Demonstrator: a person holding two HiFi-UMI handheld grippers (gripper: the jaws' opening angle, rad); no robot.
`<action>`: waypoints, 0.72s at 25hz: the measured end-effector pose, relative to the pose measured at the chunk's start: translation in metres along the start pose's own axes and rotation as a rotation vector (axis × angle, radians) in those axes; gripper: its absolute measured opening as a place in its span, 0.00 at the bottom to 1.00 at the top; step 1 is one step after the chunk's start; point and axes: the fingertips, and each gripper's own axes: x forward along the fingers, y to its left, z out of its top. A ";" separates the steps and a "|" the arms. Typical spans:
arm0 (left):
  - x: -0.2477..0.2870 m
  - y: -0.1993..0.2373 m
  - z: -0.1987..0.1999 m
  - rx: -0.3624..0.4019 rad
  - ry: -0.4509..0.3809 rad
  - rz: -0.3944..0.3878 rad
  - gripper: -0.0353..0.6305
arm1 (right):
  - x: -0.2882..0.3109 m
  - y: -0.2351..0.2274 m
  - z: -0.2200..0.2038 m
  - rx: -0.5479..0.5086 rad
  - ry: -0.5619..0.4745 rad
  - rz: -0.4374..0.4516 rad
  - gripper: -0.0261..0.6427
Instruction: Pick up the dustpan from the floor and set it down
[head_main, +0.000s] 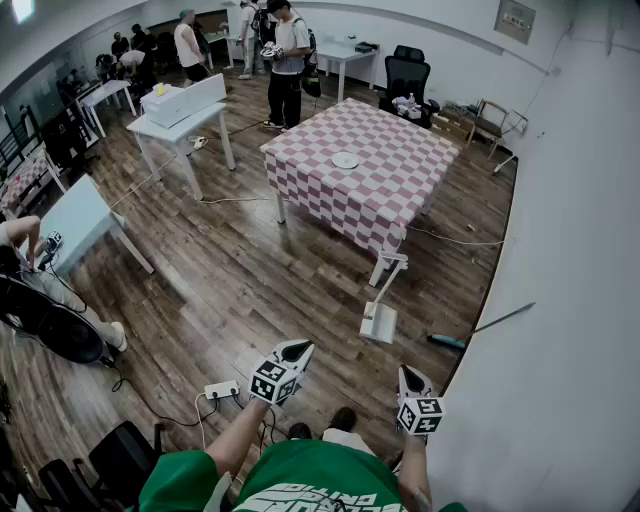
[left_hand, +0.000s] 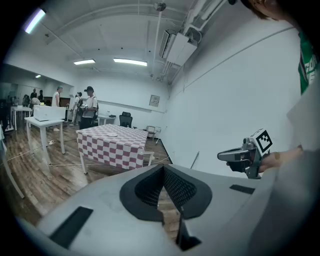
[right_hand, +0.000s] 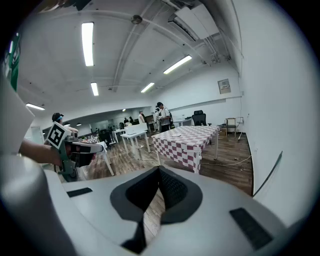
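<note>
The white long-handled dustpan (head_main: 379, 320) stands upright on the wood floor just in front of the checkered table's near corner, its handle rising toward the table. My left gripper (head_main: 296, 348) hovers to the dustpan's left and nearer me, apart from it; its jaws (left_hand: 162, 167) are shut with nothing between them. Further right and nearer me, my right gripper (head_main: 405, 372) also holds nothing, its jaws (right_hand: 159, 169) shut. Each gripper view catches the other gripper at its side: the right gripper (left_hand: 239, 155), the left gripper (right_hand: 82, 147).
A broom (head_main: 482, 328) with a teal head lies against the white wall on the right. The pink-checkered table (head_main: 400, 175) stands ahead with a plate on it. A power strip (head_main: 222, 390) and cables lie on the floor at left. White tables and several people are farther back.
</note>
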 end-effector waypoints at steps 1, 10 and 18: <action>0.000 0.000 0.000 0.000 0.002 0.000 0.06 | 0.000 0.000 0.000 -0.001 0.002 -0.001 0.05; 0.028 -0.003 0.018 0.015 0.015 0.001 0.06 | 0.008 -0.028 0.016 0.018 -0.017 -0.009 0.05; 0.075 -0.012 0.029 0.042 0.026 -0.029 0.06 | 0.018 -0.072 0.027 0.041 -0.035 -0.041 0.05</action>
